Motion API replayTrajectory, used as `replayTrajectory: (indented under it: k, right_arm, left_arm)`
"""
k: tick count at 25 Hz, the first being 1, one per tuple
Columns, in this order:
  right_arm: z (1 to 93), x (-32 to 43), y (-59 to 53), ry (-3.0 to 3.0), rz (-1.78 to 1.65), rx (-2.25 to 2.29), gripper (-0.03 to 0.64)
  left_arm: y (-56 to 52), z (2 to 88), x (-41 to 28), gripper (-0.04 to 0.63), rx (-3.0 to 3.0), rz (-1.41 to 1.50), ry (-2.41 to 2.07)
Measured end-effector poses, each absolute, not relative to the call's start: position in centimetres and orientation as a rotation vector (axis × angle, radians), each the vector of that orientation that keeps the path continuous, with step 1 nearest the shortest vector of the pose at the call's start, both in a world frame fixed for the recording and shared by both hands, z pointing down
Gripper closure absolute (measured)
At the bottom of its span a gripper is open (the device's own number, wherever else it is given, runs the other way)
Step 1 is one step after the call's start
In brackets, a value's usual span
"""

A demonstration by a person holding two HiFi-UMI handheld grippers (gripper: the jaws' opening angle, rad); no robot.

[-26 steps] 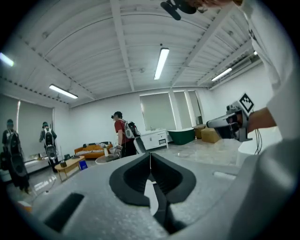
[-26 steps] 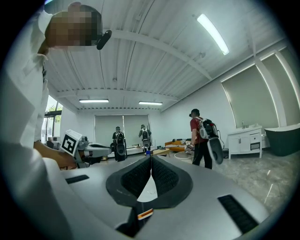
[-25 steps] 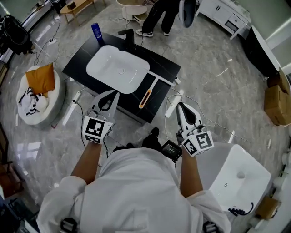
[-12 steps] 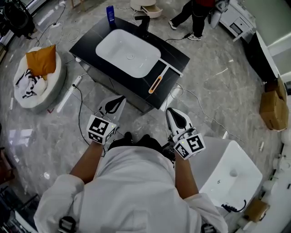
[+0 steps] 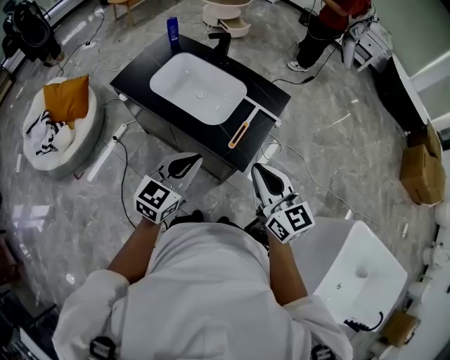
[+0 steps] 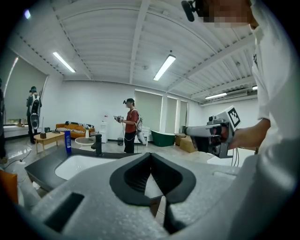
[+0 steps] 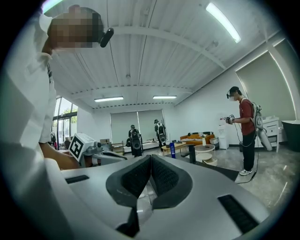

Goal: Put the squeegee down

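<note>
The squeegee point(image 5: 239, 131), with an orange handle and a white blade, lies on the black counter point(image 5: 260, 95) to the right of the white basin point(image 5: 198, 89). Neither gripper touches it. My left gripper point(image 5: 193, 159) is shut and holds nothing, hanging over the floor in front of the counter. My right gripper point(image 5: 258, 169) is also shut and holds nothing, beside the left one and just short of the counter's near corner. In the left gripper view the jaws point(image 6: 151, 156) meet, with the right gripper point(image 6: 212, 136) off to the side. In the right gripper view the jaws point(image 7: 151, 160) are closed too.
A blue bottle point(image 5: 173, 29) and a black faucet point(image 5: 221, 43) stand at the counter's far edge. A round white cushion point(image 5: 60, 137) with an orange cloth lies at the left. A white block basin point(image 5: 358, 271) stands at my right. Cables cross the floor; another person point(image 5: 330, 21) stands beyond.
Both grippers have drawn back from the counter's front edge toward my body. The squeegee has stayed on the counter. The person beyond has walked to the right.
</note>
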State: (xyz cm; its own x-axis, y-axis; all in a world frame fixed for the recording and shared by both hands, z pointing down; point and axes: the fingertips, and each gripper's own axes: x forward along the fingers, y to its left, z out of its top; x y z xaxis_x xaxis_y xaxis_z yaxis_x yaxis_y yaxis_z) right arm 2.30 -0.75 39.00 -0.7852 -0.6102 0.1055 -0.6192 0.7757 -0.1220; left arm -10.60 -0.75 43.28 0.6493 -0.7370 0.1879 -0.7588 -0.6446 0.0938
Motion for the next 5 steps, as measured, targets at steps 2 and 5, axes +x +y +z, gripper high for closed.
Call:
replayTrajectory:
  k: [2, 5]
  right_arm:
    - [39.5, 2.59, -0.51, -2.895, 0.242, 1.018, 0.601]
    - [40.16, 2.9, -0.43, -2.886, 0.266, 1.042, 0.601]
  left_arm:
    - [-0.63, 43.53, -10.51, 0.58, 2.713, 0.194, -1.229]
    - [-0.74, 44.33, -10.61, 0.58, 2.698, 0.174, -1.202]
